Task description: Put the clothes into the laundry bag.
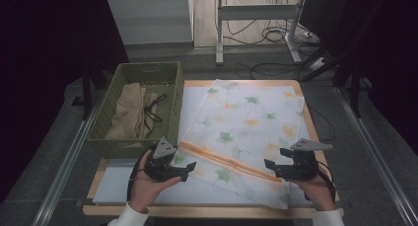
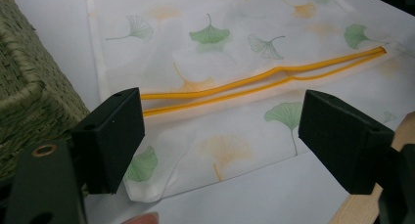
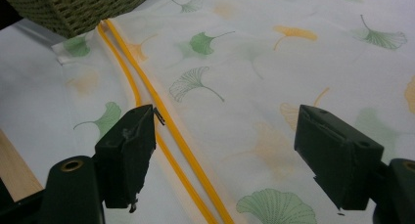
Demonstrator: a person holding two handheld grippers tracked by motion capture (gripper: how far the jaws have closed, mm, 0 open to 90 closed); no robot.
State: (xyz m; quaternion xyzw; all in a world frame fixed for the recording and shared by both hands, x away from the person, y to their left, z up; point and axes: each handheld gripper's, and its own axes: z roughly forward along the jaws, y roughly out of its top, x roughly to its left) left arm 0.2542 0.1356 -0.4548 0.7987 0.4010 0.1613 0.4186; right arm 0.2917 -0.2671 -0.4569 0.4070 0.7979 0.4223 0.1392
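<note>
Both tongs stand with their jaws spread wide and nothing between them. The left gripper (image 1: pixel 190 166) hovers just above the near left corner of the white mesh laundry bag printed with green and orange ginkgo leaves (image 1: pixel 246 120). In the left gripper view its black jaws frame that corner, with the bag's yellow zipper (image 2: pixel 264 79) running away between them. The right gripper (image 1: pixel 268 165) hangs low over the bag's near right part. In the right gripper view its left jaw sits just beside the zipper (image 3: pixel 166 131), where a small dark pull (image 3: pixel 159 115) appears to lie, though it is too small to be sure.

As for progress, the zipper looks parted along much of its length, its two yellow lines bowing apart in the middle, so the bag seems at least partly open. The bag lies flat and looks empty. The beige cloth with a dark cord (image 1: pixel 133 110) lies inside the green woven basket (image 1: pixel 175 100), which stands touching the bag's left edge. My judgement is that the opening is about done and the loading has not begun.

The person's left hand (image 1: pixel 145 184) cups its tool from below, palm turned inward toward the bag. The right hand (image 1: pixel 318 189) grips from behind, its tool pointing leftward along the bag's near edge.
</note>
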